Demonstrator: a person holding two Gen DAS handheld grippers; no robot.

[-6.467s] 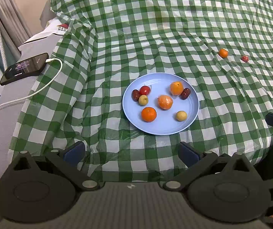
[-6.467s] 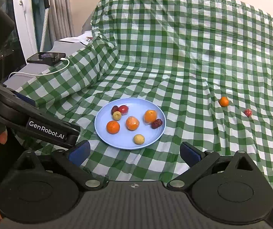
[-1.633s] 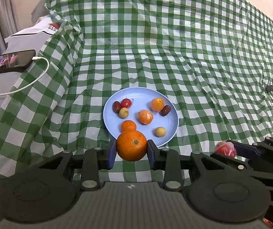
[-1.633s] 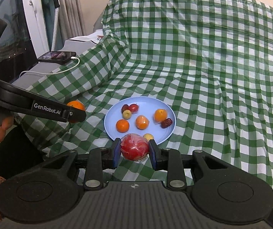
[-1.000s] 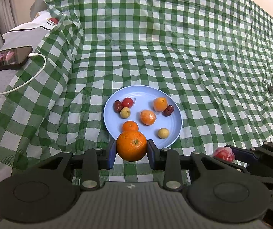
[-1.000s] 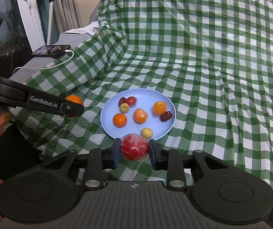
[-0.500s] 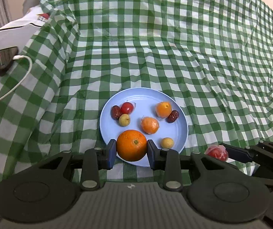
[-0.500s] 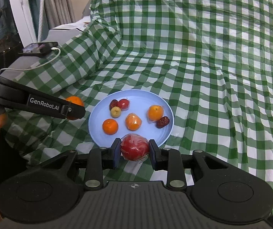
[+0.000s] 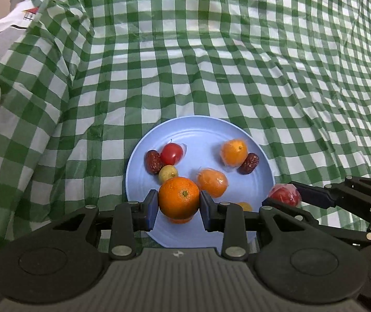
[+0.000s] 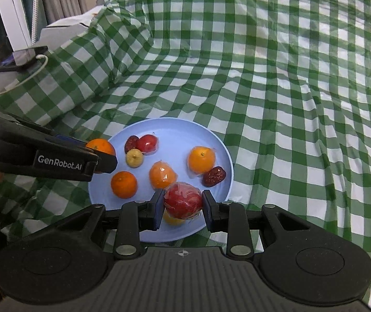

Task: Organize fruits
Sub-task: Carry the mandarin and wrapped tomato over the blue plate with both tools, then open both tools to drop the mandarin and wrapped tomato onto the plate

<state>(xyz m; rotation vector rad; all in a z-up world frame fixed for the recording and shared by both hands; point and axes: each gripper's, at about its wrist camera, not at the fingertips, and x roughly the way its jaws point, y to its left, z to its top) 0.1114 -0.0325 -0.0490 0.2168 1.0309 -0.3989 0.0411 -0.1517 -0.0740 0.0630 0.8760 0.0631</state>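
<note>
Orange [image 9: 179, 198]: pinched between the pads of the left gripper [image 9: 178, 209], held over the near edge of the plate [image 9: 201, 130], which lies directly below and ahead. Red fruit [image 10: 183, 200], in clear wrap: pinched by the right gripper [image 10: 183, 210] over the plate's near right edge. Both grippers tilt steeply down, side by side. Farther in on the plate: oranges, dates, a small yellow fruit, a tomato [image 9: 171, 153]. Beyond: checked cloth [image 9: 211, 52].
</note>
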